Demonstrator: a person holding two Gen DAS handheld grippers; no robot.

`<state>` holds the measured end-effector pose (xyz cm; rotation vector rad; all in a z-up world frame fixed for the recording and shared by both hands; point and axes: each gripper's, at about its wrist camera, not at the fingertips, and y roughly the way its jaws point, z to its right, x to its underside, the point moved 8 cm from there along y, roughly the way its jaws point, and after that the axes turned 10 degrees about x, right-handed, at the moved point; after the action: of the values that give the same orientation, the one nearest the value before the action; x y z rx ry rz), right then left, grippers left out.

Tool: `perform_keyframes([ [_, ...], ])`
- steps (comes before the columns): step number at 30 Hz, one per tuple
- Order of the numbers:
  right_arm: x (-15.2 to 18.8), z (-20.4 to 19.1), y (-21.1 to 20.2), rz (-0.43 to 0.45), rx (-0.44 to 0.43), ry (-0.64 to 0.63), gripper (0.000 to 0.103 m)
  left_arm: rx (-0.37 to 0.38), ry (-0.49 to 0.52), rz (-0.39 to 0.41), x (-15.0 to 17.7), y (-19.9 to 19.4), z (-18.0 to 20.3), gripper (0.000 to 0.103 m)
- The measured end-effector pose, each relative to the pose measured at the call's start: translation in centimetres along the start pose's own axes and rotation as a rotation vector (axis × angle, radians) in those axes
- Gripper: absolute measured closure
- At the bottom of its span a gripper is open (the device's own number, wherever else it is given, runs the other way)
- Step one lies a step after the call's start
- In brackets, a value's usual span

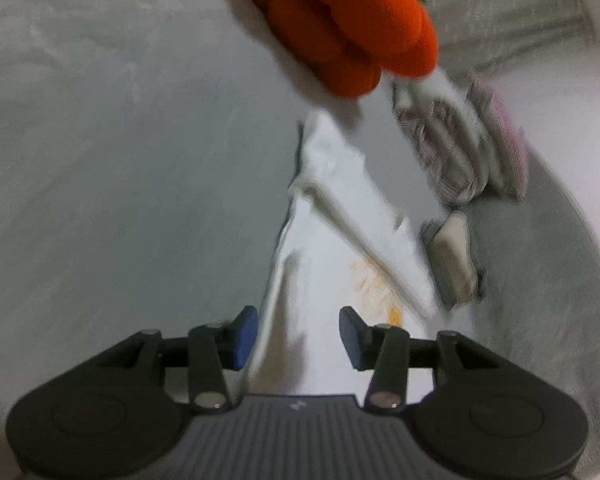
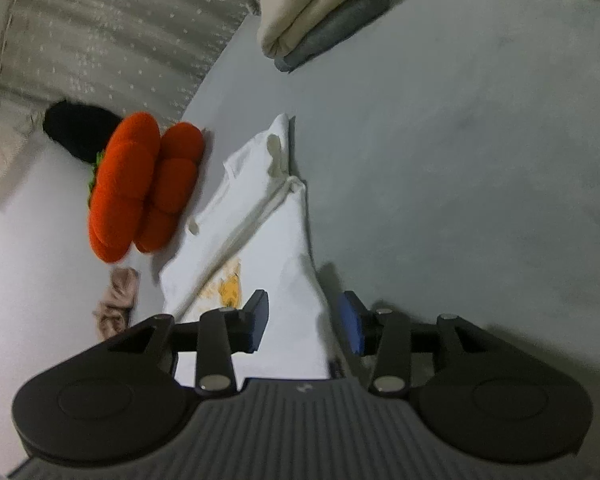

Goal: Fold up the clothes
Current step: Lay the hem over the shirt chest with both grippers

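Both grippers, left [image 1: 299,336] & right [image 2: 303,322], jaws parted w/ white shirt [image 1: 332,240] lying loose between, nothing pinched.

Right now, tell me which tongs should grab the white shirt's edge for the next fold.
Right, probably: the right tongs stand open astride the white shirt's edge. The left tongs are similarly open over cloth.

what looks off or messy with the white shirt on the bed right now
The white shirt lies narrow and rumpled, not squared; a fold runs slantwise across it, its far end bunched. Orange-yellow marks near the gripper could be a print or a stain; too blurred to tell. Both grippers stand open around its near edge.
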<state>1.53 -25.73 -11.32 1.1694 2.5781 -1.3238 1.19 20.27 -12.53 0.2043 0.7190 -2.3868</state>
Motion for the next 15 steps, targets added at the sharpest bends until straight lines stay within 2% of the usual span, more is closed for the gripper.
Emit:
perform_keyframes([
  [6, 2.5, 1.1, -1.2, -0.008, 0.047, -0.082, 0.058, 0.040, -0.044, -0.045, 2.1, -1.0, -1.3, 0.057],
  [9, 3.8, 1.0, -1.0, -0.033, 0.047, -0.108, 0.058, 0.039, -0.030, -0.050, 2.5, -0.3, -1.3, 0.061],
  [10, 4.1, 0.9, -0.8, -0.032, 0.053, -0.125, 0.058, 0.034, -0.020, -0.050, 2.7, 0.0, -1.2, 0.064],
  [11, 4.3, 0.7, -0.7, -0.029, 0.064, -0.146, 0.058, 0.025, -0.007, -0.054, 2.8, 0.3, -1.1, 0.079],
  [12, 4.5, 0.5, -0.5, -0.025, 0.074, -0.166, 0.058, -0.002, 0.018, -0.060, 2.8, 0.6, -1.0, 0.094],
  [15, 4.8, 0.0, -0.1, -0.017, 0.106, -0.230, 0.059, -0.157, 0.220, -0.087, 3.1, 1.0, 0.3, 0.094],
])
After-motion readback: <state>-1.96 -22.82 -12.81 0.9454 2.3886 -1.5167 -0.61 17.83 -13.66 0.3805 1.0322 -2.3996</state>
